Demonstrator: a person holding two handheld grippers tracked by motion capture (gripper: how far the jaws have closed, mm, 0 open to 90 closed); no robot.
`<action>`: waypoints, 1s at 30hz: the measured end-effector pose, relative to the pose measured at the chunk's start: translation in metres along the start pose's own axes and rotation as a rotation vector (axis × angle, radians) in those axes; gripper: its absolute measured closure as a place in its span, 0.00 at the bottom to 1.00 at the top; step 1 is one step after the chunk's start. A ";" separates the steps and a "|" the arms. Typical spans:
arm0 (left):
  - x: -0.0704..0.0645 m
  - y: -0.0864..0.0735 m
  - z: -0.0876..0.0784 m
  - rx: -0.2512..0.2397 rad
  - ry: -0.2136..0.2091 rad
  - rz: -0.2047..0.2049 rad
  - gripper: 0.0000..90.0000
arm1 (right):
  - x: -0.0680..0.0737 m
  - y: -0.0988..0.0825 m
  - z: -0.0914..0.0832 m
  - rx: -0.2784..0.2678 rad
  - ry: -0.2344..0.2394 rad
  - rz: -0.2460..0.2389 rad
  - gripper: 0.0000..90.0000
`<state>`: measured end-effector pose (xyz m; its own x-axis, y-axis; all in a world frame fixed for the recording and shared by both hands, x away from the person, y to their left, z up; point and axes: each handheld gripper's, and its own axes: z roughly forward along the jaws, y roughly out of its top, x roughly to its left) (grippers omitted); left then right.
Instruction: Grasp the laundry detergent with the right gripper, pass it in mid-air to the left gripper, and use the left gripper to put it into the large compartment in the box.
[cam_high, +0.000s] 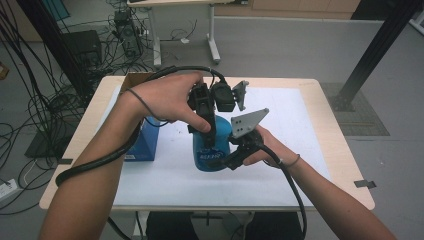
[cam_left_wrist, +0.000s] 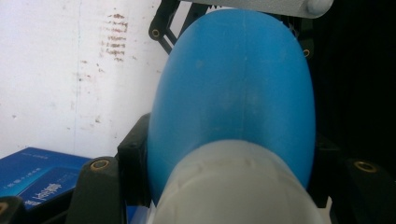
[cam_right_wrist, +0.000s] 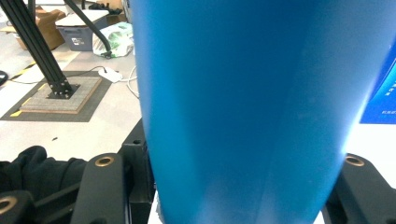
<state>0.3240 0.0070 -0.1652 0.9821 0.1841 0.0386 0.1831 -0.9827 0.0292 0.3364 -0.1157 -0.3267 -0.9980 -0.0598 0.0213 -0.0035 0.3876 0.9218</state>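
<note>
**Surfaces and materials on the table**

The rounded blue plastic bottle (cam_high: 212, 150) looks smooth with a soft satin sheen; its pale grey plastic cap (cam_left_wrist: 233, 186) is matt and slightly scuffed. The white paper sheet (cam_high: 295, 130) is matt, with brownish smudges. The light wooden tabletop (cam_high: 330, 135) looks smooth. The blue cardboard box (cam_high: 145, 142) looks faintly glossy.

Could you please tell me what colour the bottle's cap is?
The cap is white, clearest in the left gripper view.

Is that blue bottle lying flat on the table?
No, the blue bottle stands upright on the white sheet, beside the blue box.
</note>
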 end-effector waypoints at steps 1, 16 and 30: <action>0.000 0.000 0.000 -0.001 -0.002 0.000 0.41 | 0.000 0.000 0.000 -0.001 0.002 0.001 0.45; 0.001 -0.001 0.000 0.001 0.002 -0.003 0.41 | -0.001 0.001 0.001 0.001 0.003 -0.001 0.45; 0.000 -0.003 -0.001 0.011 -0.001 -0.006 0.41 | 0.000 0.003 0.002 0.010 0.002 -0.008 0.45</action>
<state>0.3235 0.0099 -0.1647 0.9811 0.1897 0.0377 0.1891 -0.9818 0.0189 0.3363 -0.1125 -0.3252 -0.9978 -0.0641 0.0150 -0.0117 0.3965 0.9180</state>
